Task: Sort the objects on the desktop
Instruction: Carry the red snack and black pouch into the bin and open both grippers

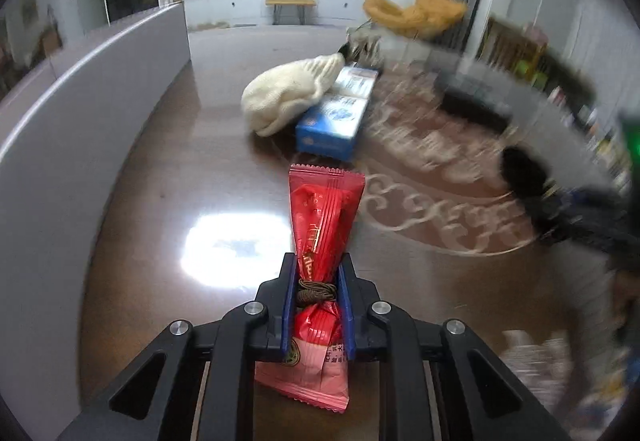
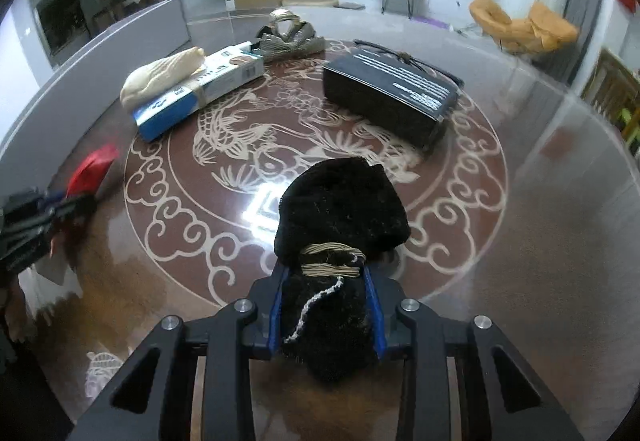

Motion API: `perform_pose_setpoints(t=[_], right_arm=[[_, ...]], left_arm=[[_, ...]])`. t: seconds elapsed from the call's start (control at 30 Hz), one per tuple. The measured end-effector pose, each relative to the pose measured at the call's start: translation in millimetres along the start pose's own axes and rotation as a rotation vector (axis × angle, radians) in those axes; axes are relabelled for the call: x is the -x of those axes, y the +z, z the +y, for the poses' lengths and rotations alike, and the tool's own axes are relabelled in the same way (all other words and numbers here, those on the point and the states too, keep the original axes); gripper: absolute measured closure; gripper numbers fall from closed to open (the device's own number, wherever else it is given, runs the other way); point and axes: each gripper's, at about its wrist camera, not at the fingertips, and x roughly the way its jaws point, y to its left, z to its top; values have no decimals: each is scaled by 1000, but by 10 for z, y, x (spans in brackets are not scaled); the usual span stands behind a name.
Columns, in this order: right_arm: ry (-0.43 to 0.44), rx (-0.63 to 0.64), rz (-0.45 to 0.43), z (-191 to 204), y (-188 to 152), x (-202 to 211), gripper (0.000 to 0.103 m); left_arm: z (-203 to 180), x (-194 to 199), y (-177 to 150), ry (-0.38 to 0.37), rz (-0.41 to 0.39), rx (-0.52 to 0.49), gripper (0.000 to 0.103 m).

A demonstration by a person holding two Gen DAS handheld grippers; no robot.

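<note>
My left gripper (image 1: pixel 318 273) is shut on a red snack packet (image 1: pixel 324 217) tied with brown cord, held above the brown table. My right gripper (image 2: pixel 324 273) is shut on a black sock bundle (image 2: pixel 344 201) wound with tan cord, above the table's patterned centre. A cream sock bundle (image 1: pixel 288 97) leans on a blue-and-white box (image 1: pixel 336 113) ahead of the left gripper; both show in the right wrist view, sock (image 2: pixel 164 75) and box (image 2: pixel 200 89), at the far left. The left gripper with its red packet (image 2: pixel 92 169) shows at that view's left edge.
A black box (image 2: pixel 390 93) lies at the table's far right, with dark glasses behind it. A grey striped cloth item (image 2: pixel 288 37) sits at the far edge. A grey wall panel (image 1: pixel 80 89) borders the table's left side. The right gripper shows blurred at the right (image 1: pixel 560 201).
</note>
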Motion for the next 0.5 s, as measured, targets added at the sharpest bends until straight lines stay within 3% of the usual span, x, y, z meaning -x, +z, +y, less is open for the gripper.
perform_pose_setpoints(t=[0.13, 0.27, 0.4, 0.5], right_arm=[[18, 5, -50, 46, -42, 233, 69], [89, 4, -101, 268, 63, 464, 69], [230, 75, -161, 943, 411, 668, 69], [362, 148, -205, 1657, 710, 758, 69]], left_arm=[[117, 483, 34, -97, -91, 73, 84], [339, 1027, 133, -116, -176, 131, 84], [829, 1538, 320, -72, -239, 186, 84], [1399, 1727, 462, 46, -235, 230, 84]])
